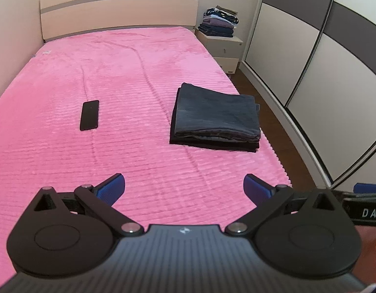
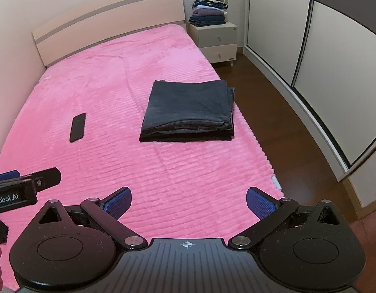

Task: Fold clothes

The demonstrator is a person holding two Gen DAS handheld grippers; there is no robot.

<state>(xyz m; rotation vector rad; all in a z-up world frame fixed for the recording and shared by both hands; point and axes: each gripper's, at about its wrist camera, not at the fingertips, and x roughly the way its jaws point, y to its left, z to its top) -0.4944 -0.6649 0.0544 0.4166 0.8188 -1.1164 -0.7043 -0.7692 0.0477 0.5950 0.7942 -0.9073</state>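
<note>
Both hand-held grippers, left (image 1: 184, 186) and right (image 2: 189, 201), hover released and empty over the bed (image 2: 188, 178), short of the folded dark clothes (image 2: 188, 112), the right one nearer.

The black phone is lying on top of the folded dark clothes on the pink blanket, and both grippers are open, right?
Not quite. The flat black phone lies on the pink ribbed blanket itself, apart from the folded dark grey clothes, as the right wrist view shows. The rest is right: the left gripper and the right gripper are both open.
</note>
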